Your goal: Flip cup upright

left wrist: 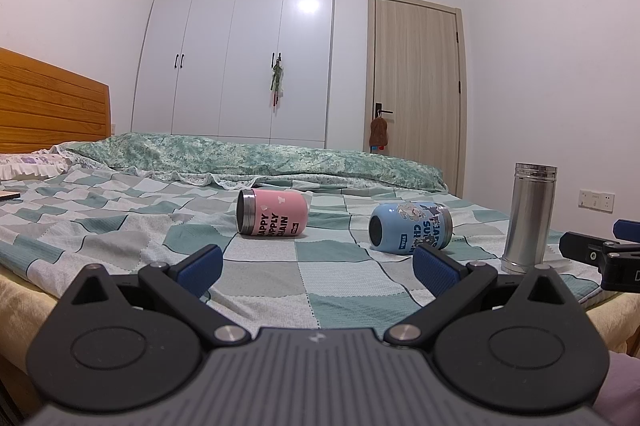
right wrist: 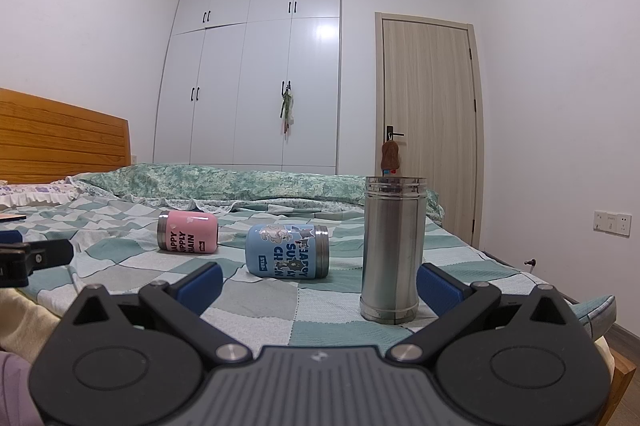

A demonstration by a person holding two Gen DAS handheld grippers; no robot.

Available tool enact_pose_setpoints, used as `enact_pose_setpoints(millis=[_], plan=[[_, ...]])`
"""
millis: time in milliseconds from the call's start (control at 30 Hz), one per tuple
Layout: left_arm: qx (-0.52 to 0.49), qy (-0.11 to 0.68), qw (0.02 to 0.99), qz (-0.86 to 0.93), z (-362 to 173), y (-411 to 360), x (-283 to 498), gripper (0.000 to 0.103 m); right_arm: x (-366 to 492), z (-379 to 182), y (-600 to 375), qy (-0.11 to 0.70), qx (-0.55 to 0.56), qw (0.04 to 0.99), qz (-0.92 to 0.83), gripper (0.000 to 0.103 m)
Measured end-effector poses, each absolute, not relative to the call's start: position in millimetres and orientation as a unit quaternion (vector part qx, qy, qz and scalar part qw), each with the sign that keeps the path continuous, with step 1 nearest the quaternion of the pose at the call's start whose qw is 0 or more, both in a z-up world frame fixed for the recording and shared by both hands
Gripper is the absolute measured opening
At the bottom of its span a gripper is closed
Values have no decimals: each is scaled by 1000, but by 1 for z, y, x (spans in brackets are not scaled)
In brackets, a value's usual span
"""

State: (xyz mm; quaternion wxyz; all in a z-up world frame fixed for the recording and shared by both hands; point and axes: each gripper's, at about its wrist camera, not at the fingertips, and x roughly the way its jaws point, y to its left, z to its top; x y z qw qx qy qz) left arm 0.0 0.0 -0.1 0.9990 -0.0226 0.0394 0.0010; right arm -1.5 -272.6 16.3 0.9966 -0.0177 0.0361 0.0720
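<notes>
The left gripper [left wrist: 316, 268] was spread wide and held nothing, hovering low over the near edge of the checked bedspread [left wrist: 344, 278]; the right gripper [right wrist: 318, 284] was likewise wide open, its right finger [right wrist: 438, 286] just beside an upright steel flask [right wrist: 393, 250]. Both pointed level across the bed. Farther in, a pink cup [left wrist: 272, 213] lay on its side, mouth toward the headboard [left wrist: 48, 101], and a blue cup [right wrist: 287, 257] lay on its side nearby, mouth toward the door [right wrist: 428, 113].
</notes>
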Motion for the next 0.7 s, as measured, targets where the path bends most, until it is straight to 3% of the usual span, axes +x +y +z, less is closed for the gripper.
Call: enact_pose_setpoints(millis=[700], plan=[[-23,39,999,1,0,0,0,103,1,16,-272,36,-18,997,72,103]])
